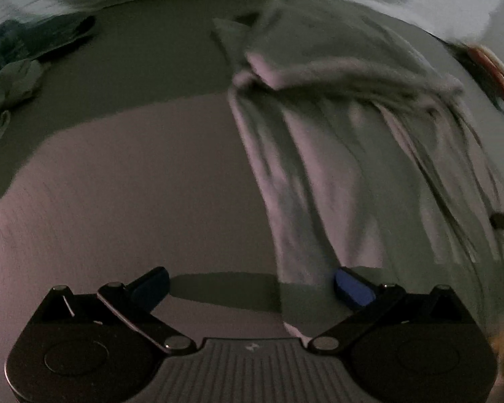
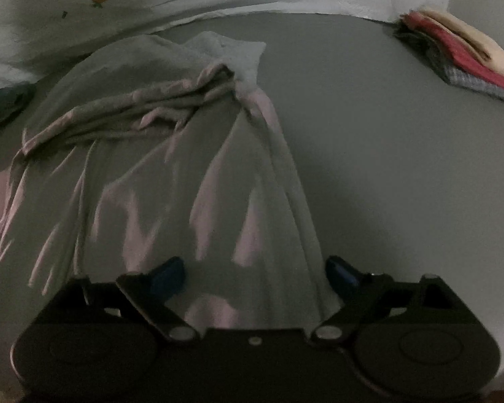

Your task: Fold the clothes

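Left gripper wide open, empty, grey garment edge at its 1 o'clock finger. Right gripper wide open over the same garment, gripping nothing. Folded stack at 2 o'clock, dark clothes at 10 o'clock.

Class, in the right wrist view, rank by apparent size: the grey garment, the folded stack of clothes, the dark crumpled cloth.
1. grey garment
2. folded stack of clothes
3. dark crumpled cloth, partly cut off at the edge
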Motion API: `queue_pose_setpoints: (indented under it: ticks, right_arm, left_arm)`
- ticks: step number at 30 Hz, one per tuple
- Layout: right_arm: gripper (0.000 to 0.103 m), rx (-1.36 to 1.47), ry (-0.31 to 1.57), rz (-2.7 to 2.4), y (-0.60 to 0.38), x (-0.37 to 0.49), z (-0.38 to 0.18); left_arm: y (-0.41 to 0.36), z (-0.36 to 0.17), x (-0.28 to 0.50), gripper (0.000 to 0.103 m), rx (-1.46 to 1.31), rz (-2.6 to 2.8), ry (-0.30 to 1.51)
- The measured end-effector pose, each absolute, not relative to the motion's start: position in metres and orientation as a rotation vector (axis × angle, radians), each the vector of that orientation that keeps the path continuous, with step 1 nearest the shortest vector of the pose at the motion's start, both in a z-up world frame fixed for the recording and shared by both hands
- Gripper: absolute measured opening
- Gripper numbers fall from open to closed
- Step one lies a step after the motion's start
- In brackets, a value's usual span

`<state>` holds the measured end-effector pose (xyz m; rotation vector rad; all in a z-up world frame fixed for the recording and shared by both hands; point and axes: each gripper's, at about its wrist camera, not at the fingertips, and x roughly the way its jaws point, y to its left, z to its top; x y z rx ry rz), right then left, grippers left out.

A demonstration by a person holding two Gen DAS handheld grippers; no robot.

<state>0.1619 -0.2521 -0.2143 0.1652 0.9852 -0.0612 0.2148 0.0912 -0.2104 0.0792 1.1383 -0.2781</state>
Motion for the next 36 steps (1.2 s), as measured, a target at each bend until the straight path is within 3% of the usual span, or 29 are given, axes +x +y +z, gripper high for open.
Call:
queue_pose_setpoints:
  ticks: [10,16,19,23,31,34,36]
  right_arm:
    - [0.094,0.250,0.975,-0.046,-0.276,0.095,-0.212]
    - [0.094,0.244,1.059,0.053,-0.286,0.080,-0.213]
    - [0.089,0.333,1.116,0.039,-0.303,0.070,-0.225]
    - [0.074,0.388,1.148,0.035,-0.317,0.064,-0.238]
    - [0.069,0.377,1.073,0.069,-0.318,0.062,-0.228]
    - [0.066,0.367,1.083,0.072,-0.316,0.065,-0.229]
    - [0.053,0.353,1.101,0.072,-0.313,0.068,-0.230]
  left_arm:
    - [0.110,-0.204,0.158,0.103,-0.120,-0.358,1.197]
    - [0.083,-0.207,0.124,0.103,-0.062,-0.305,1.218]
    - [0.071,-0.210,0.117,0.103,-0.031,-0.285,1.224]
    - [0.053,-0.215,0.113,0.102,0.050,-0.280,1.243]
    - [0.050,-0.215,0.110,0.098,0.042,-0.256,1.249]
    - [0.056,-0.213,0.109,0.092,0.031,-0.225,1.247]
    - [0.060,-0.211,0.109,0.079,0.024,-0.205,1.246]
